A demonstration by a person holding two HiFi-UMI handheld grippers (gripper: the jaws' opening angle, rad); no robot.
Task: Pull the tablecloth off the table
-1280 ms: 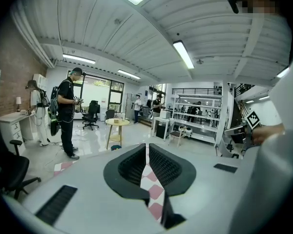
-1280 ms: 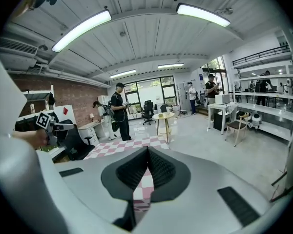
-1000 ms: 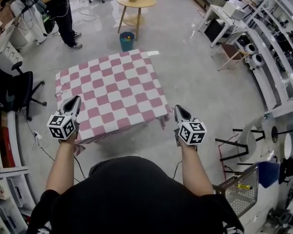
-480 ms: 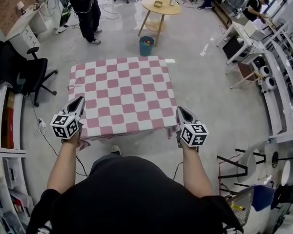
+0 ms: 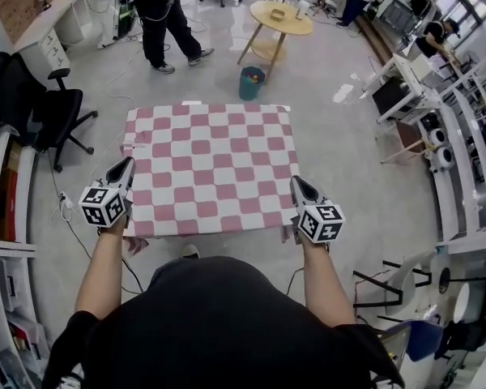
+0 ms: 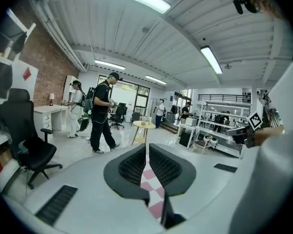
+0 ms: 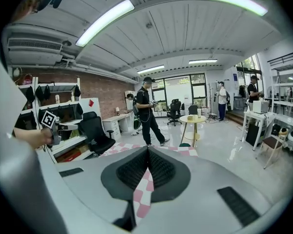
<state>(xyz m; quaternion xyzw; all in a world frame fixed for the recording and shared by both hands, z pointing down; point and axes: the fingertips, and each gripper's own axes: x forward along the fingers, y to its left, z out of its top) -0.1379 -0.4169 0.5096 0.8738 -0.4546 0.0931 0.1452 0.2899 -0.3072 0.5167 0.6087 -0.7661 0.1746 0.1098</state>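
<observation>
Left gripper (image 5: 127, 164) and right gripper (image 5: 295, 181) clamp the checkered tablecloth (image 5: 211, 164) at the table's near corners; draw both back evenly and level, avoiding snags.

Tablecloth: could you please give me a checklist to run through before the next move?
1. Left gripper shut on the tablecloth's near left corner: ok.
2. Right gripper shut on its near right corner: ok.
3. Nothing stands on the tablecloth: ok.
4. Standing person beyond the far edge is apart from it: ok.
5. Far edge free of snags: cannot tell.
</observation>
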